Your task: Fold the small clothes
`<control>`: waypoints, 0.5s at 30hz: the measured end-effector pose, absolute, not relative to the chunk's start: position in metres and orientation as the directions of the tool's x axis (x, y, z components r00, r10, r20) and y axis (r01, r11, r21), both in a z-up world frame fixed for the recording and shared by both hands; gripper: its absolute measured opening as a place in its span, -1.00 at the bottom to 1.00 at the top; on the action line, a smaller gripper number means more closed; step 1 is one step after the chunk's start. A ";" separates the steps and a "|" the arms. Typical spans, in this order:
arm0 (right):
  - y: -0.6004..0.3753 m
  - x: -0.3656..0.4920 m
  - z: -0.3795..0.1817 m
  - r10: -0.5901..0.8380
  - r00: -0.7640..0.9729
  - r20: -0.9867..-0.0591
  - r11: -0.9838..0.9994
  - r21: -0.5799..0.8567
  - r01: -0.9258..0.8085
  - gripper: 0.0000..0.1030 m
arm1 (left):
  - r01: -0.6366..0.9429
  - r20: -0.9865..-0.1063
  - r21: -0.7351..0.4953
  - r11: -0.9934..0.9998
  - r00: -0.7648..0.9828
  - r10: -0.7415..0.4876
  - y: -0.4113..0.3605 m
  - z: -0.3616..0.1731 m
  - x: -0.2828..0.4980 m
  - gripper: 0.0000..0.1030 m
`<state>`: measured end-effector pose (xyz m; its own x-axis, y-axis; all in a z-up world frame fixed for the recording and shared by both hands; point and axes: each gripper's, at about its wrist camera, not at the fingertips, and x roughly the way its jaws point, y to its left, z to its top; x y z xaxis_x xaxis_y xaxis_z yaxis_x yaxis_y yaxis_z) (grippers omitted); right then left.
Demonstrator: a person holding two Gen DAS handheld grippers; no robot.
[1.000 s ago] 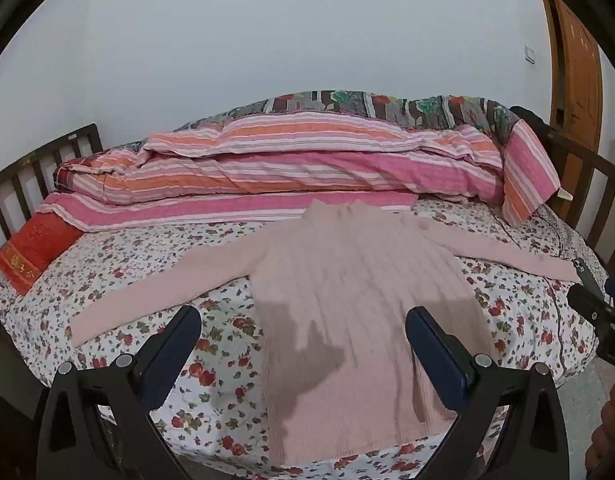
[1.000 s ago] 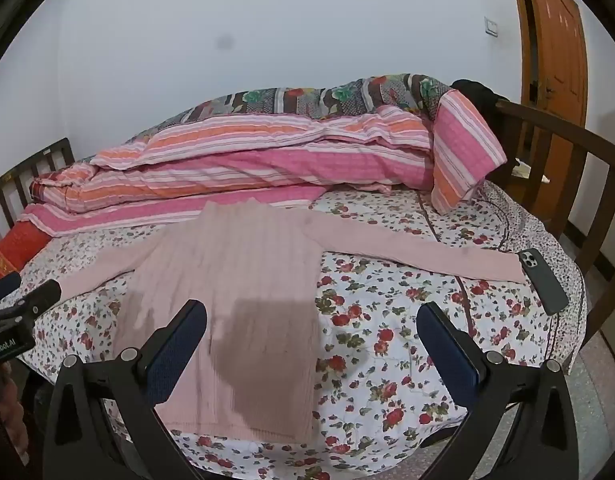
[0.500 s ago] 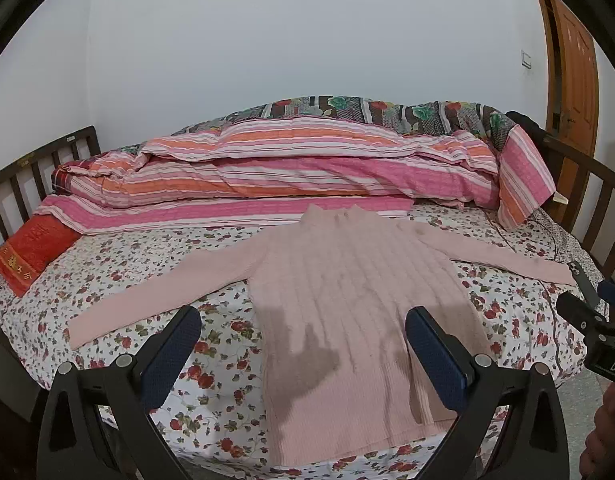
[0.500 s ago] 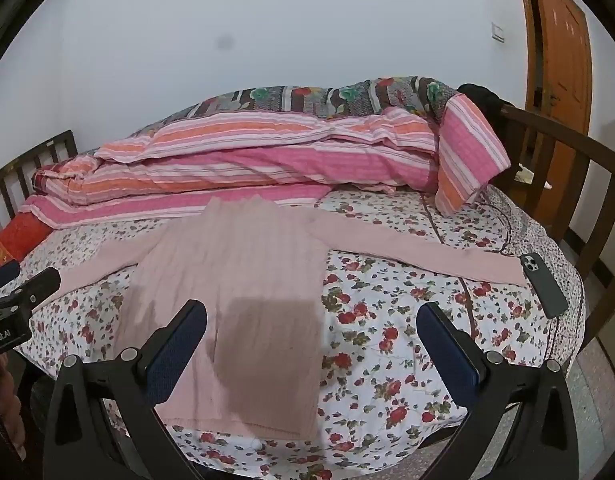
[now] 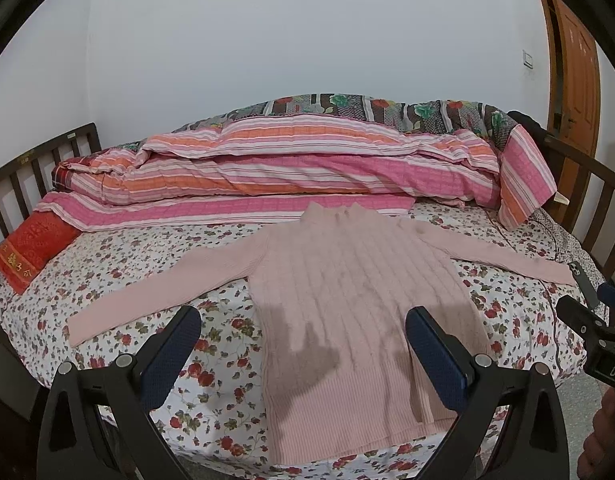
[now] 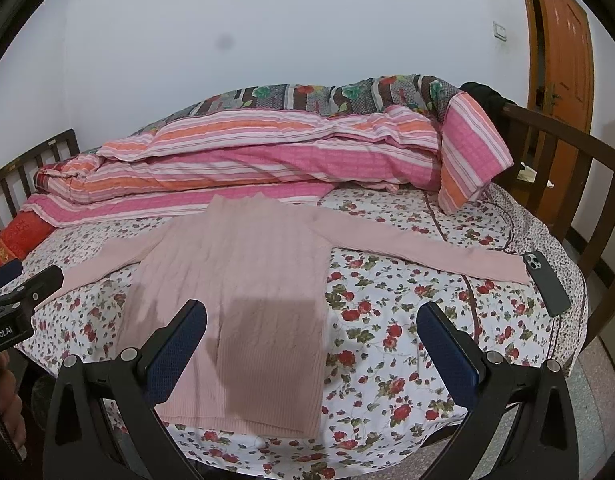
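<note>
A pink ribbed sweater [image 5: 347,292] lies flat on the floral bed sheet [image 5: 211,344], sleeves spread out to both sides, hem toward me; it also shows in the right wrist view [image 6: 243,280]. My left gripper [image 5: 303,344] is open and empty, held above the near edge of the bed over the sweater's lower left part. My right gripper [image 6: 311,340] is open and empty, above the sweater's lower right edge. The right gripper also shows at the right edge of the left wrist view [image 5: 587,320].
A rolled striped pink quilt [image 5: 307,168] lies along the far side of the bed. A red pillow [image 5: 27,252] is at the left. A dark phone [image 6: 545,282] lies by the right sleeve's cuff. Wooden bed rails [image 6: 567,168] stand at the right and left. An orange door [image 6: 563,40] is behind.
Both grippers have drawn back and risen slightly, so the sweater sits a little lower and farther in both views. The jaws have stayed open.
</note>
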<state>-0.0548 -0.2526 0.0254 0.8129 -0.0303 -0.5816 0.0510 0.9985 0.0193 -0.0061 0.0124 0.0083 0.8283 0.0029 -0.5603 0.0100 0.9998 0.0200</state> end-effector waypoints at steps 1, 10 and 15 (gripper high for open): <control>-0.252 -0.055 0.025 -0.030 0.813 -0.581 0.998 0.020 0.051 0.99 | 0.010 -0.560 0.020 1.000 0.828 0.003 0.012 0.008 -0.006 1.00; -0.251 -0.056 0.024 -0.027 0.814 -0.580 0.999 0.021 0.049 0.99 | 0.010 -0.561 0.020 1.000 0.828 0.003 0.012 0.008 -0.006 1.00; -0.251 -0.056 0.024 -0.027 0.814 -0.581 0.999 0.022 0.049 0.99 | 0.010 -0.561 0.019 1.000 0.828 0.003 0.012 0.008 -0.006 1.00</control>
